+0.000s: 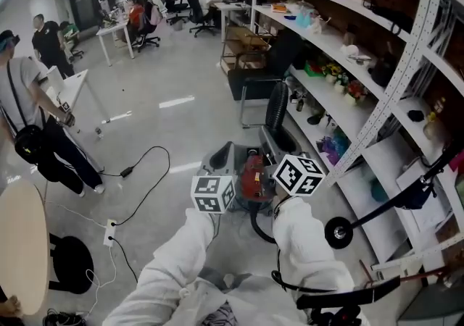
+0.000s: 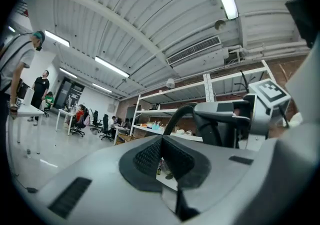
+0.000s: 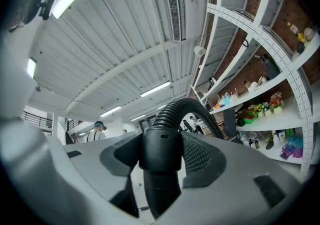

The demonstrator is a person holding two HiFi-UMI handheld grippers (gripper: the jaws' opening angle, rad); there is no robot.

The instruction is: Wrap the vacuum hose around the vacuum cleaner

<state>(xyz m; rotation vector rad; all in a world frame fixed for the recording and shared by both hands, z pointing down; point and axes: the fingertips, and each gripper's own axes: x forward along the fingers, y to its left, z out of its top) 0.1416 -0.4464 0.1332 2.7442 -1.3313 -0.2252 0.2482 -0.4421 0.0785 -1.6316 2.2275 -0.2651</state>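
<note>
The red and grey vacuum cleaner (image 1: 251, 174) stands on the floor by the shelving, partly hidden behind the two marker cubes. Its black ribbed hose (image 1: 276, 109) rises from just past my right gripper (image 1: 274, 142). In the right gripper view the right gripper (image 3: 161, 161) is shut on the hose's smooth black cuff (image 3: 160, 144), and the ribbed hose (image 3: 176, 107) arcs up and away to the right. My left gripper (image 1: 220, 155) is held beside it, to the left. The left gripper (image 2: 162, 155) has its pads together with nothing in them. The hose (image 2: 176, 115) curves just beyond it.
White metal shelving (image 1: 377, 111) with clutter runs along the right. A black chair (image 1: 255, 74) stands ahead. Cables (image 1: 148, 172) and a power strip (image 1: 110, 232) lie on the floor at left, near a person (image 1: 32, 129) and a round table (image 1: 22, 245). A black rod (image 1: 395, 198) slants at lower right.
</note>
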